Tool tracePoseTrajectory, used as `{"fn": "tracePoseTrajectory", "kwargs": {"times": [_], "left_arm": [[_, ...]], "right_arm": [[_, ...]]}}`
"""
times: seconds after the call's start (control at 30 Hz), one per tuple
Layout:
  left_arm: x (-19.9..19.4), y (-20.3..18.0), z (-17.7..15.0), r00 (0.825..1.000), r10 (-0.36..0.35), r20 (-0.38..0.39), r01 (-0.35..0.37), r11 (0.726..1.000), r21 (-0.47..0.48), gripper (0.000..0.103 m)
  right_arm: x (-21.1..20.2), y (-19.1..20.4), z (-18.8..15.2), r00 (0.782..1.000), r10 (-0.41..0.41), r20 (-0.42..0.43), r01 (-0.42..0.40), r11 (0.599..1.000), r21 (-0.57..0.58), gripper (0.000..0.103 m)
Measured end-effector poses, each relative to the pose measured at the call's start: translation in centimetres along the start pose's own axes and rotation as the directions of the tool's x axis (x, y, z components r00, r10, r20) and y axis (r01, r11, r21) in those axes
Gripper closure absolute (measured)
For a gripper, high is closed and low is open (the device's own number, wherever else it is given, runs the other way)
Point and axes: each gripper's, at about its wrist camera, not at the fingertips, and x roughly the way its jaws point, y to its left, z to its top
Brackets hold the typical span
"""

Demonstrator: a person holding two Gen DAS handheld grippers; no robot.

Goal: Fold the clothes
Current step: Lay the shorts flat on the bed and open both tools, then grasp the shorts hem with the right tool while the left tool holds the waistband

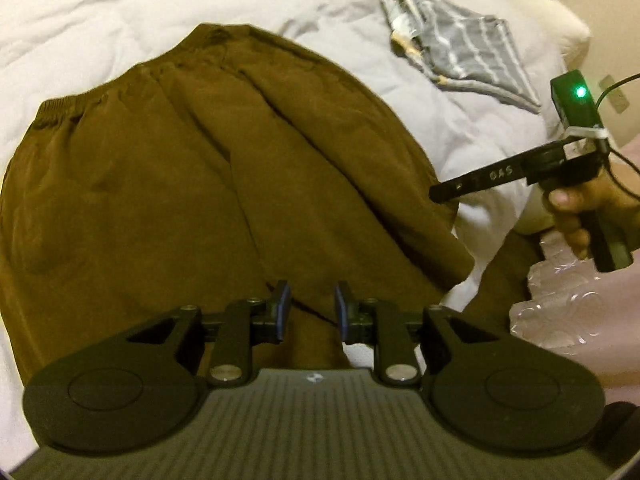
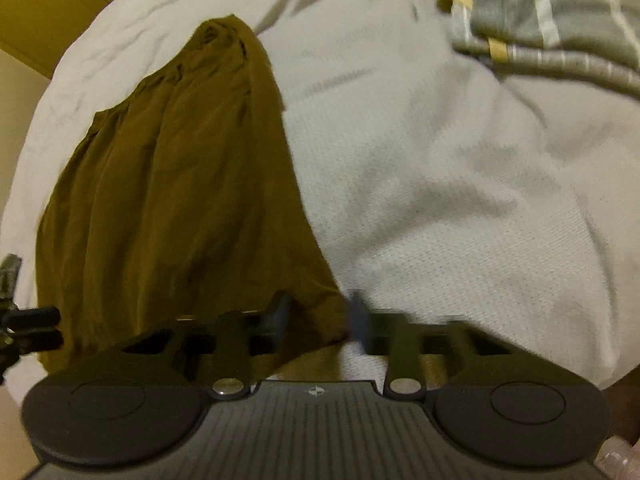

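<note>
Brown shorts [image 1: 192,168] with an elastic waistband lie spread on a white bed cover [image 1: 120,12]. My left gripper [image 1: 310,308] hovers open over the near hem of the shorts, nothing between its blue pads. In the right wrist view the same shorts [image 2: 172,200] fill the left half. My right gripper [image 2: 318,316] is open at the shorts' near right corner, the cloth edge lying between its fingers. The right gripper's body [image 1: 520,172] also shows in the left wrist view, held by a hand [image 1: 576,208] beside the shorts' right edge.
A grey striped garment [image 1: 464,44] lies crumpled at the far right of the bed, also seen as striped cloth [image 2: 560,16] in the right wrist view. A pillow [image 1: 560,16] sits behind it. Bubble-wrap-like plastic [image 1: 560,304] is at the bed's right edge. A wooden cabinet [image 2: 44,4] stands far left.
</note>
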Motion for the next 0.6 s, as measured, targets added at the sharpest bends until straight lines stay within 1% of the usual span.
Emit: {"fn": "tracePoseTrajectory", "kwargs": {"times": [0.03,0.13,0.2,0.23,0.33,0.47,0.53,0.6], "left_arm": [[0.0,-0.2,0.2,1.0,0.005,-0.001,-0.005,1.0,-0.006,0.084],[-0.1,-0.4,0.7,1.0,0.018,0.001,-0.018,1.0,-0.019,0.084],[0.0,-0.3,0.8,1.0,0.029,-0.003,-0.029,0.999,-0.025,0.084],[0.1,-0.2,0.9,0.999,0.035,-0.007,-0.035,0.999,-0.028,0.084],[0.2,0.1,0.7,0.999,0.052,-0.013,-0.053,0.998,-0.041,0.084],[-0.2,0.6,-0.1,0.998,0.068,-0.015,-0.069,0.996,-0.05,0.084],[-0.6,1.0,-0.6,0.997,0.074,-0.012,-0.075,0.996,-0.055,0.083],[-1.0,1.4,-0.7,0.996,0.084,-0.001,-0.084,0.995,-0.05,0.083]], "right_arm": [[-0.5,-0.3,0.4,1.0,0.0,-0.004,0.0,1.0,-0.002,0.101],[-4.5,-1.1,1.7,0.991,-0.108,0.083,0.113,0.992,-0.05,0.102],[-7.0,-1.8,2.6,0.974,-0.177,0.143,0.188,0.98,-0.067,0.103],[-7.8,-2.6,3.0,0.963,-0.209,0.17,0.22,0.974,-0.05,0.103],[-7.9,-3.4,4.0,0.938,-0.279,0.207,0.294,0.955,-0.046,0.103],[-6.6,-1.7,4.5,0.911,-0.345,0.224,0.379,0.917,-0.128,0.103],[-6.2,-1.8,4.5,0.921,-0.342,0.189,0.368,0.921,-0.126,0.103],[-5.6,-2.1,4.2,0.937,-0.326,0.125,0.341,0.931,-0.127,0.103]]}}
